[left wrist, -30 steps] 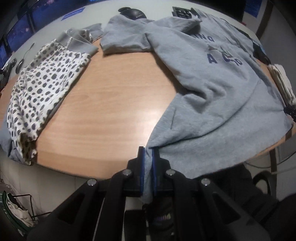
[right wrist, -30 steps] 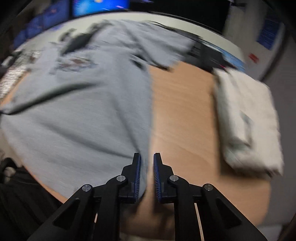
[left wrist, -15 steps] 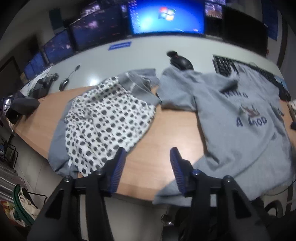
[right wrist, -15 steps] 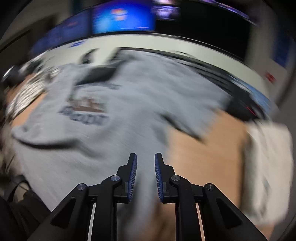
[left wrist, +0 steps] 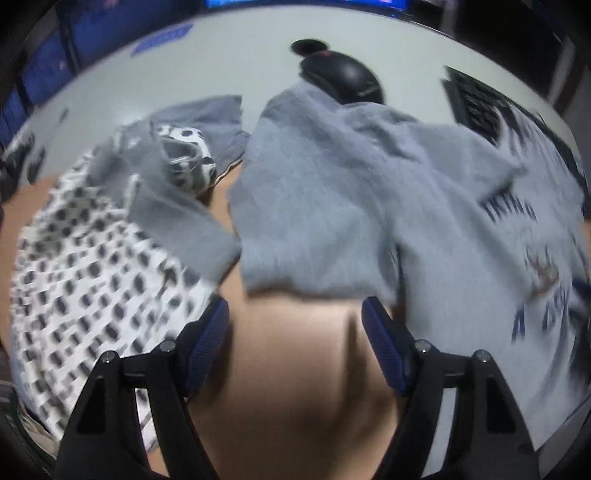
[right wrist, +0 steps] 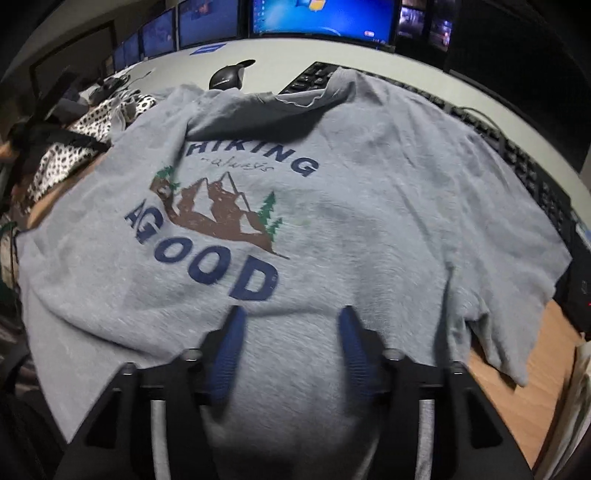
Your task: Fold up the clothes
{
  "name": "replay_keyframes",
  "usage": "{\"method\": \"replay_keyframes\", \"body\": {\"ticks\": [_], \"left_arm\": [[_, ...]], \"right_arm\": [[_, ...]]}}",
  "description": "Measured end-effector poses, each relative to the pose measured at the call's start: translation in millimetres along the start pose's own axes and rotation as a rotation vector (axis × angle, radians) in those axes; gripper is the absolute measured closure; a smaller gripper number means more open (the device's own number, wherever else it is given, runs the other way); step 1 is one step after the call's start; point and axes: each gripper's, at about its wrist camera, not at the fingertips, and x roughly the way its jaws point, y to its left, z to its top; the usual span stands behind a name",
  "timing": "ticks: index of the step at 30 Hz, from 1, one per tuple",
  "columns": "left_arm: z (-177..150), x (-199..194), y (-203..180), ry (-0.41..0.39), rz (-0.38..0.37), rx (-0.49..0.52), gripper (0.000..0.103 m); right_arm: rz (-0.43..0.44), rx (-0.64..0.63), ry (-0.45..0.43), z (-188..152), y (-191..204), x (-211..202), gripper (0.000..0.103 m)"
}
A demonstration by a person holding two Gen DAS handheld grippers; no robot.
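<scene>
A grey T-shirt [right wrist: 369,221] with a blue and brown mountain print lies spread face up on the wooden table [left wrist: 291,354]; its collar rests on a black keyboard [right wrist: 524,162]. My right gripper [right wrist: 291,332] hovers over the shirt's lower middle, jaws opening, nothing pinched between them. In the left wrist view the shirt's left sleeve [left wrist: 314,206] lies just beyond my left gripper [left wrist: 295,325], whose jaws are opening over bare wood with nothing between them. A black-and-white spotted garment [left wrist: 92,273] with grey trim lies to the left.
A black computer mouse [left wrist: 343,79] sits behind the sleeve. Monitors [right wrist: 321,16] line the back of the grey desk [left wrist: 229,66]. A pale folded cloth [right wrist: 583,369] shows at the right edge, past a strip of bare wood [right wrist: 517,384].
Both grippers let go of the shirt's hem and opened. The left one moved forward to the sleeve; the right one swung over the shirt's printed front.
</scene>
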Motion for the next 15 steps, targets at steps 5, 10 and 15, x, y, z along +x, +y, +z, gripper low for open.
{"method": "replay_keyframes", "body": {"ticks": [5, 10, 15], "left_arm": [[20, 22, -2, -0.017, 0.016, -0.012, 0.041], [32, 21, -15, -0.019, 0.034, 0.034, 0.094], [77, -4, 0, -0.094, 0.213, 0.03, 0.094]], "right_arm": [[-0.013, 0.035, -0.048, -3, -4, 5, 0.024], [-0.024, 0.046, -0.043, 0, -5, 6, 0.019], [-0.025, 0.051, -0.042, 1, -5, 8, 0.018]]}}
